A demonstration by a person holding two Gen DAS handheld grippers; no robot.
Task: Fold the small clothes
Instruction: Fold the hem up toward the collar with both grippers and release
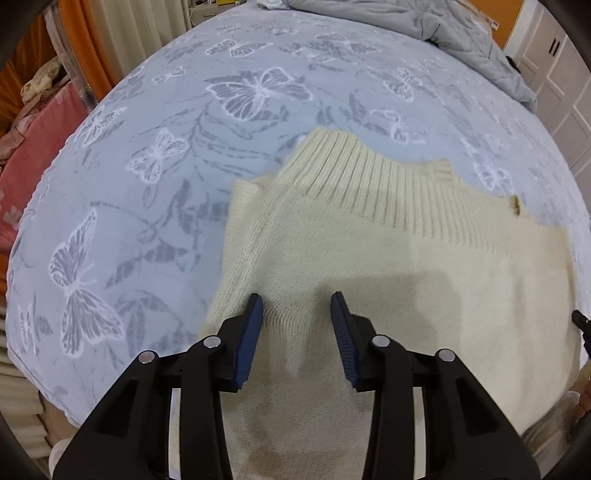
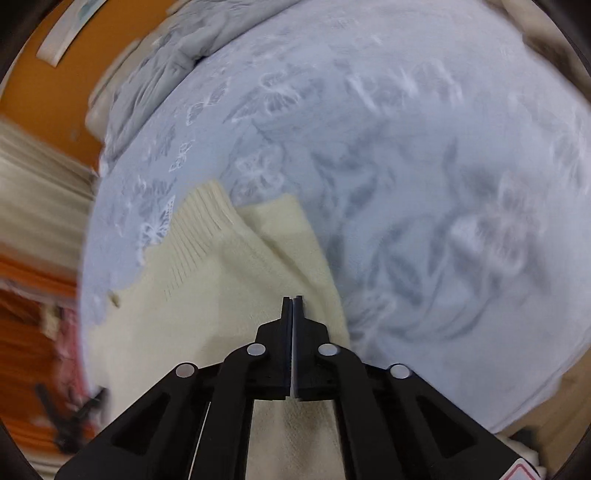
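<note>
A cream knit sweater (image 1: 388, 266) lies flat on the bed, its ribbed collar (image 1: 369, 184) pointing away from me. Its left side is folded in, leaving a doubled edge (image 1: 240, 229). My left gripper (image 1: 297, 300) hovers over the sweater's lower left part, open, with its blue pads (image 1: 251, 332) apart on either side of a slight ridge of knit. In the blurred right wrist view the same sweater (image 2: 207, 295) fills the lower left. My right gripper (image 2: 293, 300) is above its right edge, shut, with no cloth seen between the jaws.
The bed cover (image 1: 166, 129) is pale blue with white butterflies. A grey quilt (image 1: 424, 22) is bunched at the far end. Pink bedding (image 1: 33, 147) lies off the left side, and white cupboard doors (image 1: 565, 92) stand at the right.
</note>
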